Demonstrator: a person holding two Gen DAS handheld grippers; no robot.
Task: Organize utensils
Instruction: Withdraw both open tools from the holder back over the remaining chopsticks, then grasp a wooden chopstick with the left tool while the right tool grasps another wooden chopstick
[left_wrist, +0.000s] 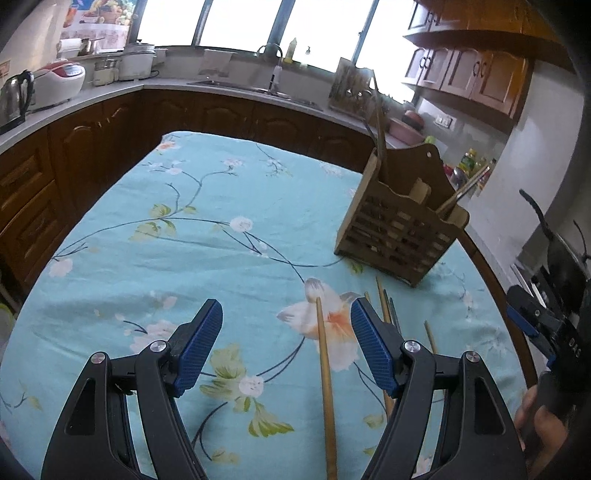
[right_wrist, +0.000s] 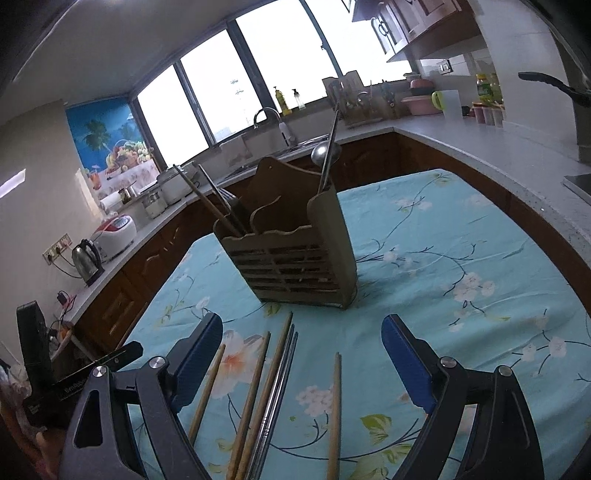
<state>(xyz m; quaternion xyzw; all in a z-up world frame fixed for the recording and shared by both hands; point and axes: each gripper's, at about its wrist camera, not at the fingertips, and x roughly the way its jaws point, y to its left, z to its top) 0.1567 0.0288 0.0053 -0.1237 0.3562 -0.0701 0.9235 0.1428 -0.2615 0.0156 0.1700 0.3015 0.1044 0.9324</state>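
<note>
Left wrist view: left gripper (left_wrist: 286, 332) gapes wide, holding nothing, over one bamboo chopstick (left_wrist: 325, 365).
Right gripper (right_wrist: 302, 354): equally wide, empty, above the loose chopsticks (right_wrist: 258, 387).
Place: near edge of the table (right_wrist: 461, 240), just before the wooden holder (right_wrist: 291, 266).
Look: pale bamboo sticks, one dark metal pair.
Handling: probably light, stiff, prone to roll; pinch mid-shaft.

chopsticks (right_wrist: 277, 387) before holder (right_wrist: 288, 254), on tablecloth (right_wrist: 443, 295)

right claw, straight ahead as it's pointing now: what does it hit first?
Likely the wooden utensil holder, standing dead ahead of the open right claw. The chopsticks lie flat below that line; depth is unclear.
</note>
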